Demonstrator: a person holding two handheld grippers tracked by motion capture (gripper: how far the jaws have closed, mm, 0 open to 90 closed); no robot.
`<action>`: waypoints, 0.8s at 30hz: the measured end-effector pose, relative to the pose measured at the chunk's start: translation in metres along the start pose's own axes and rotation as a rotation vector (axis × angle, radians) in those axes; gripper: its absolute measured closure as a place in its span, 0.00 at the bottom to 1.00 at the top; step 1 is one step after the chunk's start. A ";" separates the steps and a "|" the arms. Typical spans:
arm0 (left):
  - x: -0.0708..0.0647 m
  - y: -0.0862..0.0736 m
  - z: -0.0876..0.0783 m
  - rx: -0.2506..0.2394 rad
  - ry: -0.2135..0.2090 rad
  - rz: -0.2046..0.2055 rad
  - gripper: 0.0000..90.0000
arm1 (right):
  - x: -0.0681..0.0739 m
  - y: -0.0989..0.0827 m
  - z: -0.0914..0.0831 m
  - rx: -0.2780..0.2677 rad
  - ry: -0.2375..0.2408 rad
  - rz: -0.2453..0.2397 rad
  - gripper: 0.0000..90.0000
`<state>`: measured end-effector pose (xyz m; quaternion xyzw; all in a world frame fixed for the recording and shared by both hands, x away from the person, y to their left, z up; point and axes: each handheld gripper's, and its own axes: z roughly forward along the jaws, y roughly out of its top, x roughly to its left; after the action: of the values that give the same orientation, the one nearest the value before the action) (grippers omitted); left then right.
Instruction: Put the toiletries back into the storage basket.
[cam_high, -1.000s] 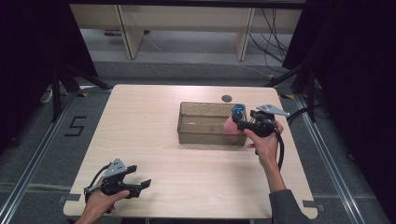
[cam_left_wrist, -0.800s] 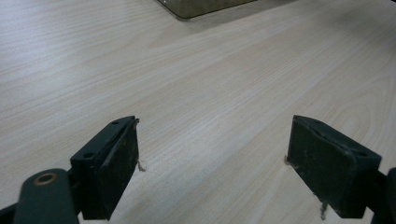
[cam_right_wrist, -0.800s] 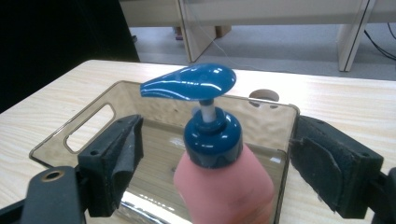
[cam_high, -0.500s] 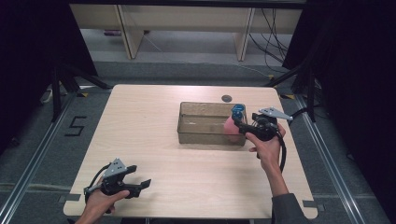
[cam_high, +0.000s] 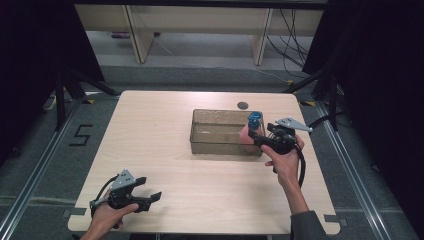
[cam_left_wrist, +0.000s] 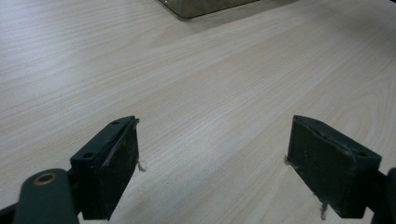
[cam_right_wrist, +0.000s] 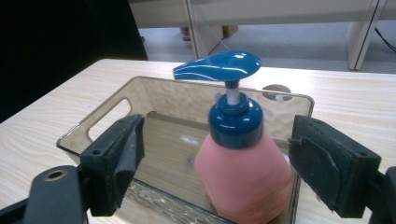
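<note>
While the fingers (cam_right_wrist: 332, 168) of the right gripper (cam_right_wrist: 219, 163) stand spread wide on either side of the pink soap bottle (cam_right_wrist: 243, 172), neither one appears to touch it, so the bottle is bracketed but not clamped. It stands upright at the right end of the clear brown bin (cam_high: 220, 131), its long axis vertical, its blue pump head (cam_right_wrist: 219, 66) well above the fingers and its spout pointing away over the bin's interior. It lies directly ahead of the fingers, between them, at body height; the coming move likely turns on either closing straight across that body or drawing back clear of it. Seen from above, the right gripper (cam_high: 260, 137) sits at the bin's right wall. The left gripper (cam_high: 145, 196) is far off, near the front left corner of the surface (cam_high: 150, 125), its fingers (cam_left_wrist: 114, 163) open over bare wood and holding nothing.
</note>
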<state>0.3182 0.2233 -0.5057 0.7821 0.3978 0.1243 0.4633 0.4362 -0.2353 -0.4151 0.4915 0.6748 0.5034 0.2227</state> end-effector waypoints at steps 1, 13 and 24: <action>0.000 0.000 0.000 -0.005 -0.003 -0.003 0.18 | 0.000 0.000 -0.001 0.001 0.004 -0.007 0.21; 0.000 0.000 0.001 -0.021 -0.005 -0.017 0.18 | 0.009 -0.007 -0.010 -0.009 0.031 0.004 0.20; 0.001 0.000 0.000 -0.011 -0.001 -0.014 0.17 | 0.026 -0.012 -0.016 -0.015 0.072 -0.031 0.20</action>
<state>0.3190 0.2237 -0.5059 0.7768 0.4022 0.1228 0.4687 0.4075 -0.2197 -0.4146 0.4608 0.6861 0.5225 0.2096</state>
